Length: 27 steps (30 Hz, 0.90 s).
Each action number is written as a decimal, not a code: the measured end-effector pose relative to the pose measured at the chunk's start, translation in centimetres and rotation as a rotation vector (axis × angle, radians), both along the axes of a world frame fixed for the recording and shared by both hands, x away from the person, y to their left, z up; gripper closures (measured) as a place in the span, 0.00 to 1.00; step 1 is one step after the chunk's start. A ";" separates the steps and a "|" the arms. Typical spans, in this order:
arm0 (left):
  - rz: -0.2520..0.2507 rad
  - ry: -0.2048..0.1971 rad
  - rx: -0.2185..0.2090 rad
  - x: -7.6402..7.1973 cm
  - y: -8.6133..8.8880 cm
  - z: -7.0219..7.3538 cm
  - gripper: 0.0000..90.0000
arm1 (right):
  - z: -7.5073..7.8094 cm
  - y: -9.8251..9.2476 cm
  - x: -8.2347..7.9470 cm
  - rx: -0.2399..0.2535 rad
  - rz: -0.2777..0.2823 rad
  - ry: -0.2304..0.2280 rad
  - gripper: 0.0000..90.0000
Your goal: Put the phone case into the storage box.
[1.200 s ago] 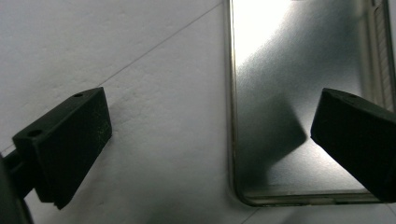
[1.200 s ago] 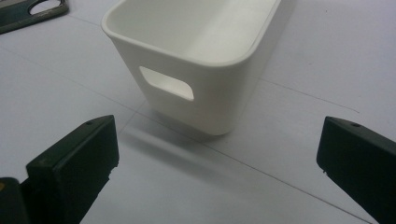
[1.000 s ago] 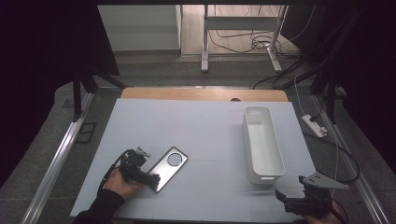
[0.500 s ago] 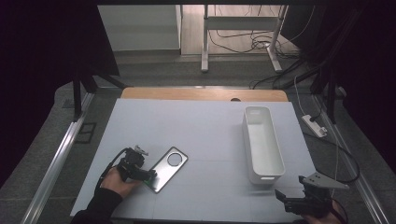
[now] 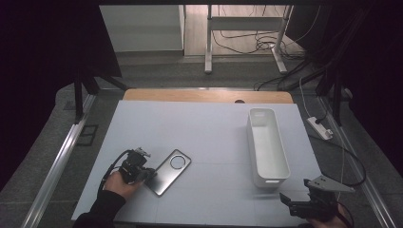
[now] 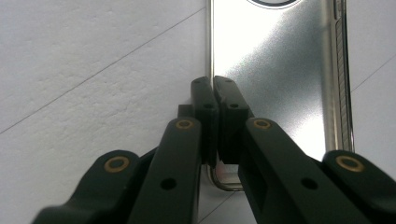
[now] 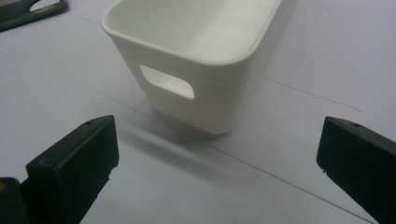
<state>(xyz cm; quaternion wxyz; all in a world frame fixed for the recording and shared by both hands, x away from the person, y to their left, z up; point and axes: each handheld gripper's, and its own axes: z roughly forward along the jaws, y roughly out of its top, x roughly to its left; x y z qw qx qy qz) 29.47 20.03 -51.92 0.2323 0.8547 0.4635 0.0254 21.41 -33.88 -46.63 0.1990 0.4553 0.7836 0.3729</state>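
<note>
A silver phone case (image 5: 172, 169) with a round camera hole lies flat on the white table, left of the middle. My left gripper (image 5: 149, 175) is at its near left end. In the left gripper view the jaws (image 6: 213, 85) have just been closing and now stand together, with the thin side rim of the case (image 6: 280, 60) running in between them. My right gripper (image 5: 286, 199) rests at the front right corner of the table. Its jaws (image 7: 217, 140) stand wide open with nothing between them, facing the short end of a white bin (image 7: 219, 100).
The long white bin (image 5: 269, 176) stands empty on the right half of the table, its cut-out handle toward me. The table (image 5: 199, 128) has a wooden strip along its far edge. A power strip (image 5: 319, 128) and cables lie on the floor at the right.
The left gripper's jaws have closed at the case's near left end. Neither hand nor the case has shifted.
</note>
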 end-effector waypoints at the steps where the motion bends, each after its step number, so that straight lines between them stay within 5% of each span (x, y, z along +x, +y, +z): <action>1: 0.000 -0.003 0.000 0.0 0.0 0.0 0.98 | 0.0 0.0 0.0 0.000 0.000 0.000 0.00; 16: 0.009 -0.019 -0.052 -0.4 0.6 -0.1 0.99 | 0.0 0.0 0.0 0.001 0.000 -0.002 0.00; 23: 0.033 -0.081 -0.070 -0.8 0.8 0.7 0.99 | 0.0 0.0 0.0 0.002 0.000 -0.003 0.00; 27: 0.053 -0.151 -0.095 -1.4 0.9 1.2 0.99 | 0.0 0.0 0.0 0.003 0.001 -0.005 0.00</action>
